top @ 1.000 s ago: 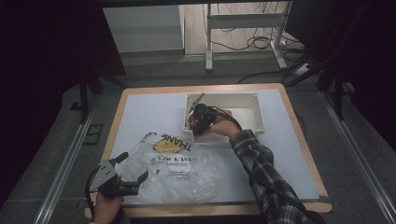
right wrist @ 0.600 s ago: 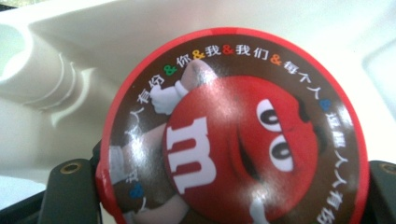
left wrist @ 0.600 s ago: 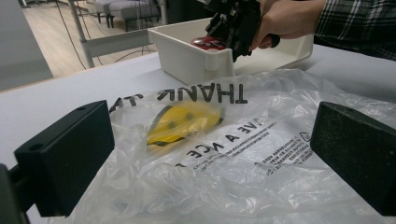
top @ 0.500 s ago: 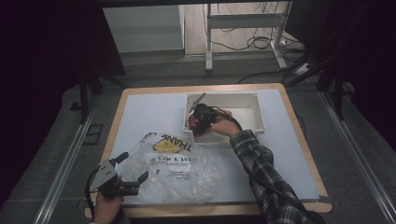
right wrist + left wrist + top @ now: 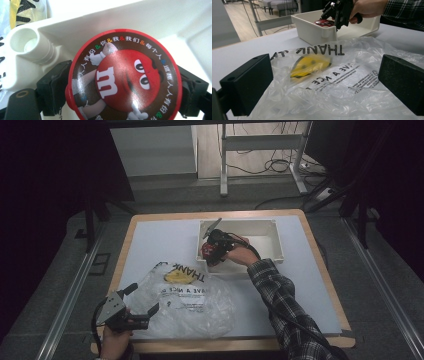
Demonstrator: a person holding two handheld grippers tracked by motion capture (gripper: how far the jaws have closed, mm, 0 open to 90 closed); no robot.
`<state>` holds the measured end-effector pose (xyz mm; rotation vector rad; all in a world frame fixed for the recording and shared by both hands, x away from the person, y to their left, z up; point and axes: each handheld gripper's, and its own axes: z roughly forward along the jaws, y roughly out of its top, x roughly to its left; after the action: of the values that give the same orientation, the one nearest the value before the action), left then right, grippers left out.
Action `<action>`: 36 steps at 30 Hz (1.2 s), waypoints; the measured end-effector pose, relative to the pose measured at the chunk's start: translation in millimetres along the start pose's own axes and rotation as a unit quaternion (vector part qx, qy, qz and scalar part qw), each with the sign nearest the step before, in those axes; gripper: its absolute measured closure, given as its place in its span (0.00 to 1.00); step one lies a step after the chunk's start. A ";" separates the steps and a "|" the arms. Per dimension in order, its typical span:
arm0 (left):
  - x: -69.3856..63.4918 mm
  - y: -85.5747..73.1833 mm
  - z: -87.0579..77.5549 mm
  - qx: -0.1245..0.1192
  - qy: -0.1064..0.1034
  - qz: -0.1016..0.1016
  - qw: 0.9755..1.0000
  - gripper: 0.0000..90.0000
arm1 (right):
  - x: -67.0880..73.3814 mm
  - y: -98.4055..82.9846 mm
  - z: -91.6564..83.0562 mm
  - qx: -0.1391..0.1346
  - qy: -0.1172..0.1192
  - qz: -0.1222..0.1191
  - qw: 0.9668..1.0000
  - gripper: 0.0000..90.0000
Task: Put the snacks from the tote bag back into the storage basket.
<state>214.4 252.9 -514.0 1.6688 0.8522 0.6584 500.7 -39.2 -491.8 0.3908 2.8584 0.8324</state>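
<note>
A round red candy tin (image 5: 122, 82) with a cartoon lid sits in the left end of the white bin (image 5: 270, 227), between the jaws of my right gripper (image 5: 120, 92). Those jaws have just been opening and now stand a little off the tin's sides. From above, the right gripper (image 5: 212, 251) reaches over the bin's left corner with the red tin (image 5: 206, 251) under it. My left gripper (image 5: 144, 298) stands open at the near left edge of a clear plastic bag (image 5: 192, 300) printed with a yellow smiley, its jaws wide apart over the bag (image 5: 329, 82).
The white bin (image 5: 312, 30) stands at the back middle of the pale table (image 5: 150, 240). The bag covers the near left part. A plaid sleeve (image 5: 280, 295) crosses from the near right edge toward the bin. Bare tabletop lies right of the bin.
</note>
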 end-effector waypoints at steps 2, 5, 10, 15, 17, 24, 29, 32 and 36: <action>0.0 0.0 0.1 0.000 0.000 0.000 1.000 0.00 | -0.1 -0.4 -0.7 0.000 -0.002 0.000 1.000 0.16; 0.0 0.0 0.0 0.000 0.000 0.000 1.000 0.00 | -0.1 -1.3 -2.1 -0.003 -0.003 0.002 1.000 0.14; 0.1 -0.1 -0.1 -0.001 0.000 -0.001 1.000 0.00 | 0.0 -2.9 -4.4 -0.008 -0.005 0.004 1.000 0.12; 0.2 -0.1 0.0 0.000 0.001 -0.001 1.000 0.00 | -0.1 -4.7 -8.2 -0.015 -0.006 0.008 1.000 0.10; 0.1 -0.2 0.0 0.000 0.001 -0.001 1.000 0.00 | 0.0 -5.3 -9.7 -0.017 -0.007 0.008 1.000 0.10; 0.0 -0.2 0.0 0.000 0.001 -0.001 1.000 0.00 | 4.4 -6.6 -14.5 -0.027 -0.011 0.000 1.000 0.08; 0.1 -0.2 0.0 0.000 0.001 -0.001 1.000 0.00 | 5.5 -7.5 -17.6 -0.029 -0.017 -0.004 0.999 0.08; 0.0 -0.2 0.1 0.000 0.001 -0.001 1.000 0.00 | 6.0 -8.8 -19.5 -0.031 -0.017 -0.002 0.999 0.08; 0.0 -0.2 0.1 0.000 0.001 -0.001 1.000 0.00 | 6.7 -11.3 -22.0 -0.035 -0.019 0.000 0.999 0.08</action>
<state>214.4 252.9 -514.2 1.6677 0.8556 0.6592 487.5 -57.6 -479.9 0.3942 2.7855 0.9120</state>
